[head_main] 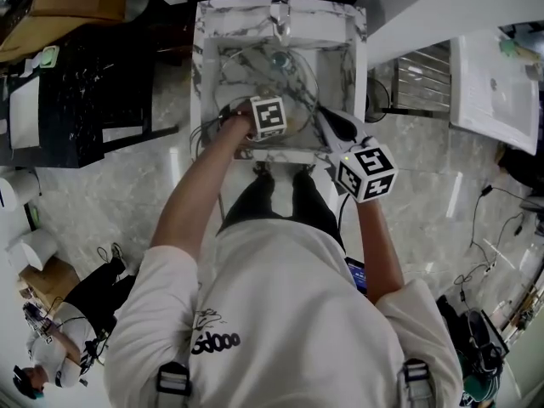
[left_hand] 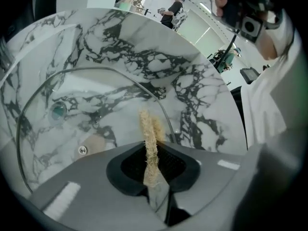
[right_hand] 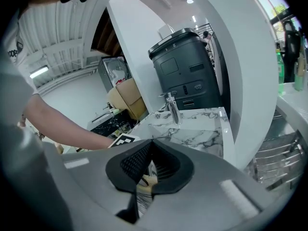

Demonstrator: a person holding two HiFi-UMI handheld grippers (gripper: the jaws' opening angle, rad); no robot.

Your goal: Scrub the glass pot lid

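Standing at the near edge of the marble sink [head_main: 204, 83], the person reached the left arm [head_main: 200, 185] straight forward and down into the basin. The right arm [head_main: 382, 245] was bent and held toward the near-right corner. The glass pot lid [head_main: 308, 82] sat tilted inside the basin, rim close to the left and right walls, with little free room around it. Left gripper [left_hand: 150, 170]: jaws clamped on a fibrous scrubber [left_hand: 148, 126], whose tip showed against the glass. Right gripper [right_hand: 149, 170]: jaws narrow, pinching a thin edge, apparently the lid's rim. Only the left gripper view showed the scrubber; the right gripper view showed the faucet [right_hand: 172, 107] side-on.
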